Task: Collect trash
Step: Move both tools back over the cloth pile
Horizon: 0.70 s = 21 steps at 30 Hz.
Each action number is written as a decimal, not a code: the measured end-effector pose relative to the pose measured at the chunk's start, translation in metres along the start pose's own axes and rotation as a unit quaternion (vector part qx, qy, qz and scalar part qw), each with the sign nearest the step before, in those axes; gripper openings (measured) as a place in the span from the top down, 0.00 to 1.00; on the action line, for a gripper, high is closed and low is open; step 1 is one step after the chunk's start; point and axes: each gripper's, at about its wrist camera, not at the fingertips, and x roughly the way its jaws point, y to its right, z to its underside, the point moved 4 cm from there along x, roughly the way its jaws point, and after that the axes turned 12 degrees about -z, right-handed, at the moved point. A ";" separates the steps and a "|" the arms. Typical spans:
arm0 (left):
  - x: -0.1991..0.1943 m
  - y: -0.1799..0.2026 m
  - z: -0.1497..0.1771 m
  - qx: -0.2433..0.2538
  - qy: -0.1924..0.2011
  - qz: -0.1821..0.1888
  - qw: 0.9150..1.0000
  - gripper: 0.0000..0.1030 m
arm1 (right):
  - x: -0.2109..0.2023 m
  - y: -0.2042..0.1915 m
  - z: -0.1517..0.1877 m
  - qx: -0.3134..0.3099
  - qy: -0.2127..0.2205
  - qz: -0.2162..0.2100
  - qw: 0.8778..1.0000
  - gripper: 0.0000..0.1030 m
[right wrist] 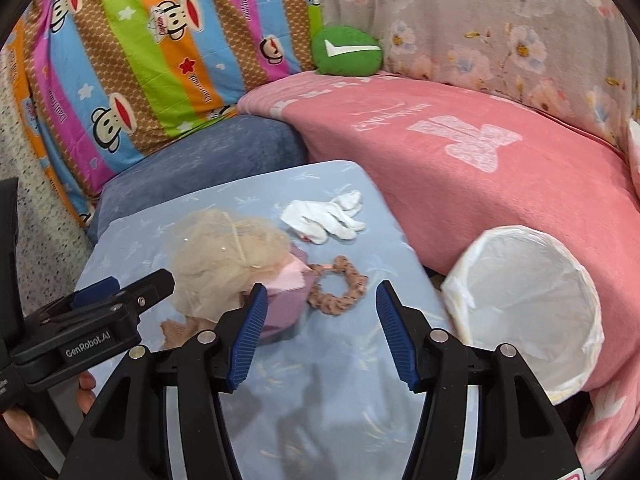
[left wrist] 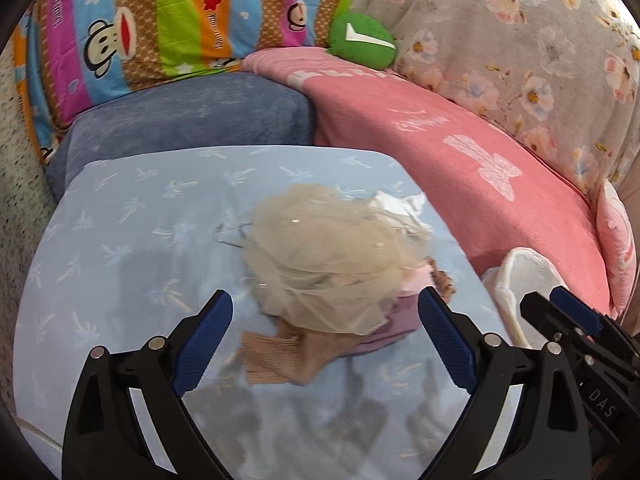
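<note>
A pile of scraps lies on a light blue cushion [left wrist: 132, 216]: a bunch of beige netting [left wrist: 320, 256] over pink and lilac cloth, with a tan ribbed piece [left wrist: 272, 356] at its near edge. My left gripper [left wrist: 326, 320] stands open around the near side of the pile, touching nothing. In the right wrist view the beige netting [right wrist: 224, 256] sits left of a brown braided ring [right wrist: 338, 288] and a white glove [right wrist: 324, 216]. My right gripper [right wrist: 322, 308] is open just short of the ring. A white-lined bin [right wrist: 524, 308] stands to the right.
A pink blanket [right wrist: 480, 160] covers the seat behind the cushion, with a green round cushion [right wrist: 346, 56] at the back. A striped monkey-print cover [right wrist: 140, 60] and a floral cover [right wrist: 500, 20] hang behind. A dark blue cushion [left wrist: 192, 116] lies under the light blue one.
</note>
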 end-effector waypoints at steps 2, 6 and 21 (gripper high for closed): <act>0.004 -0.011 0.000 -0.007 -0.004 -0.007 1.000 0.13 | 0.010 -0.008 -0.004 -0.004 -0.004 -0.006 1.000 0.45; 0.012 -0.032 -0.002 -0.022 -0.010 -0.017 1.000 0.12 | 0.031 -0.022 -0.013 -0.009 -0.011 -0.017 1.000 0.42; 0.034 -0.069 0.000 -0.050 -0.031 -0.035 0.998 0.12 | 0.107 -0.039 -0.021 0.009 -0.053 -0.039 0.998 0.38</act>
